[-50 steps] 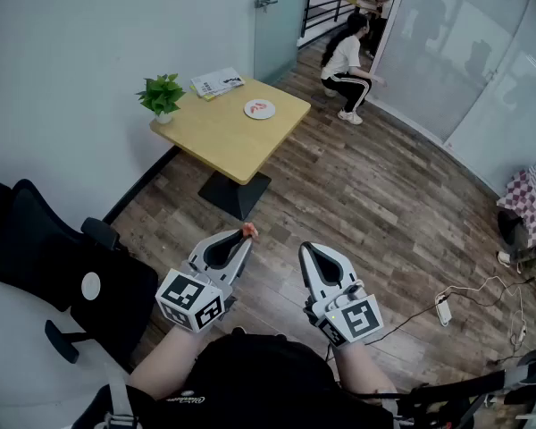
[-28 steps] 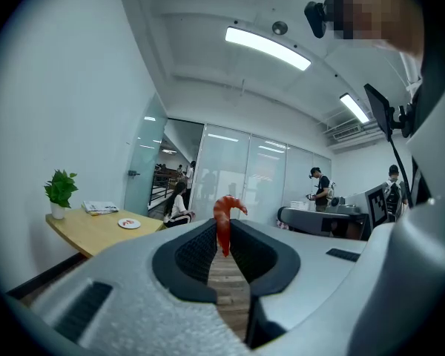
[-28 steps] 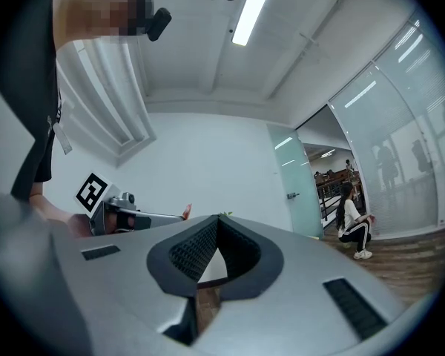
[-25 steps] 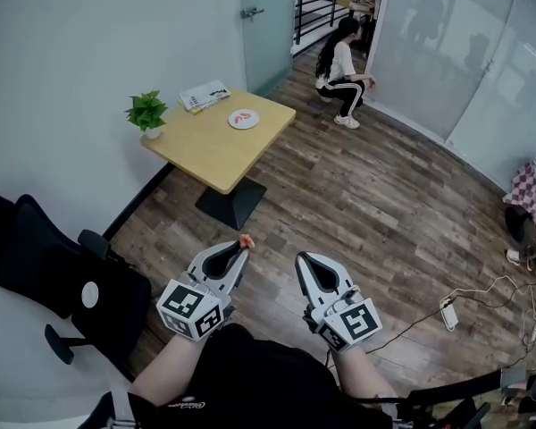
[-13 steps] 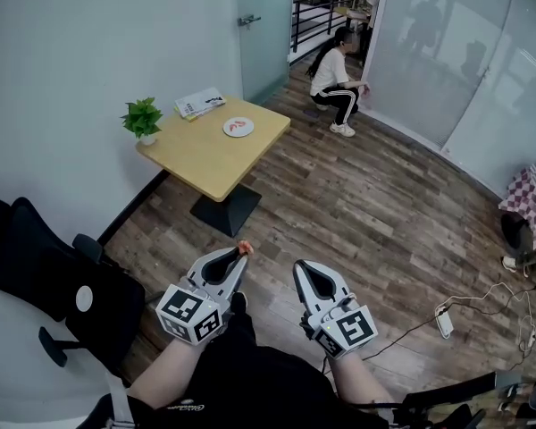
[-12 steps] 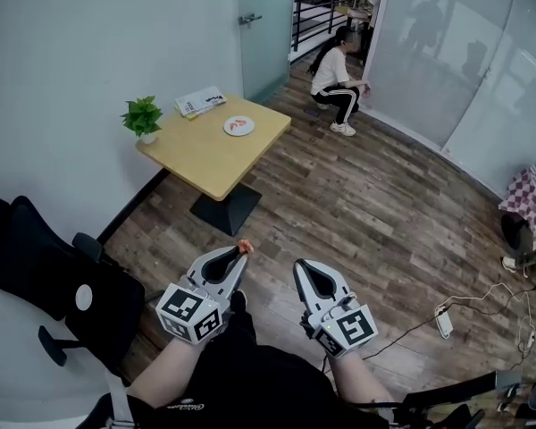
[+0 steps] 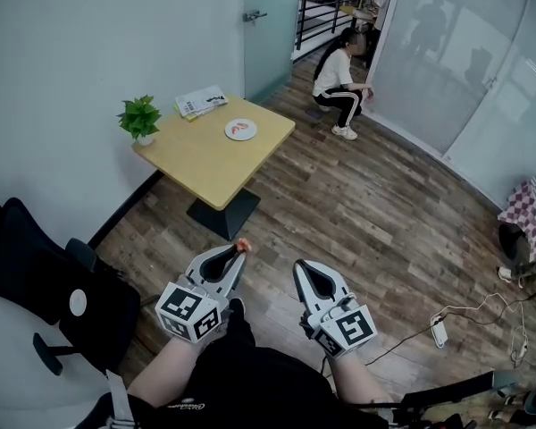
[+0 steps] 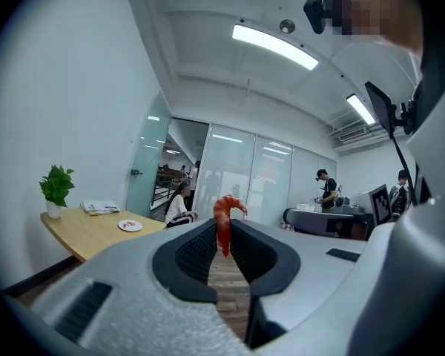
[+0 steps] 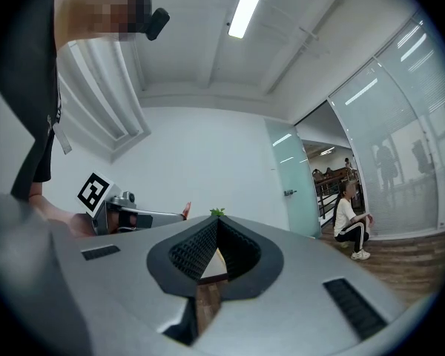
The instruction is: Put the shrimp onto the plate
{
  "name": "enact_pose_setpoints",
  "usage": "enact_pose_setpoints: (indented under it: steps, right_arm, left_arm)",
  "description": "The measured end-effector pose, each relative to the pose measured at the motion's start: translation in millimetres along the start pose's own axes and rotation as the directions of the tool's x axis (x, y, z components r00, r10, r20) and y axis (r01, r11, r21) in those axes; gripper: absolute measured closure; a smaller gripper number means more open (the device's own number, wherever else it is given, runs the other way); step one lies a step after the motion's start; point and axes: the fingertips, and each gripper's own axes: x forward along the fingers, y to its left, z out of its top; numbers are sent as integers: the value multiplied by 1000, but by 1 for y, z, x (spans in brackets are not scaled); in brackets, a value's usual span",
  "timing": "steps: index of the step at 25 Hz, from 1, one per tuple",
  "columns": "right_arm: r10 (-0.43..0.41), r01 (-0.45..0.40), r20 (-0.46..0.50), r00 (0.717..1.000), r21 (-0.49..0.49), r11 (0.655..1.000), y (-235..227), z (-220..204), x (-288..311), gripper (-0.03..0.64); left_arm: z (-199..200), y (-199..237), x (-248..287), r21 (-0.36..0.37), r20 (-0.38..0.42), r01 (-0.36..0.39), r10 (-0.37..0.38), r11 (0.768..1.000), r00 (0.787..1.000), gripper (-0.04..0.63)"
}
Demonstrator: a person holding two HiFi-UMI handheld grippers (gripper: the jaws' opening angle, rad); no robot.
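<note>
- Your left hand-held gripper [image 7: 239,250] has its jaws closed on the shrimp [image 8: 223,227]. The red, curled shrimp is pinched at the jaw tips, with its bent end sticking up above them.
- Your right hand-held gripper [image 7: 301,267] has its jaws brought together at the tips, and nothing sits between them.
- You hold both hand-held grippers side by side, near each other but apart, low in front of your body over the wooden floor [image 7: 366,213].
- The plate [image 7: 241,130] lies well ahead of the left hand-held gripper and a little to its left, on the far part of the desk [image 7: 205,159]. It is small and white, and something reddish lies on it; from here you cannot tell what.
- A potted plant [image 7: 139,119] stands at the desk corner to the left of the plate, and a stack of booklets [image 7: 201,102] lies beyond the plate.
- A black office chair [image 7: 36,275] stands just to the left of your left hand-held gripper, against the wall.
- A person [image 7: 341,79] crouches on the floor well beyond the desk, ahead of your right hand-held gripper, beside the glass partition.
- A power strip [image 7: 438,332] with its cable lies on the floor to the right of your right hand-held gripper.
</note>
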Motion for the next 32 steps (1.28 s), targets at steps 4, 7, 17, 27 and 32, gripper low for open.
enact_pose_setpoints:
  steps: [4, 7, 17, 27, 32]
  right_arm:
    - [0, 0, 3, 1000, -13, 1000, -9, 6, 31, 614]
    - [-5, 5, 2, 1000, -23, 1000, -17, 10, 60, 614]
    - [8, -9, -22, 1000, -56, 998, -40, 17, 192, 614]
    - [-40, 37, -31, 999, -70, 997, -68, 10, 271, 614]
    - [-58, 56, -31, 998, -57, 997, -84, 3, 279, 614]
  left_arm:
    - [14, 29, 14, 9, 11, -3, 3, 1000, 1000, 538]
    - [25, 58, 26, 11, 22, -7, 7, 1000, 1000, 538]
    - [54, 178, 73, -13, 46, 9, -8, 1000, 999, 538]
    - [66, 260, 114, -15, 45, 39, -38, 999, 998, 538]
    - [58, 270, 134, -32, 24, 61, -60, 998, 998, 538]
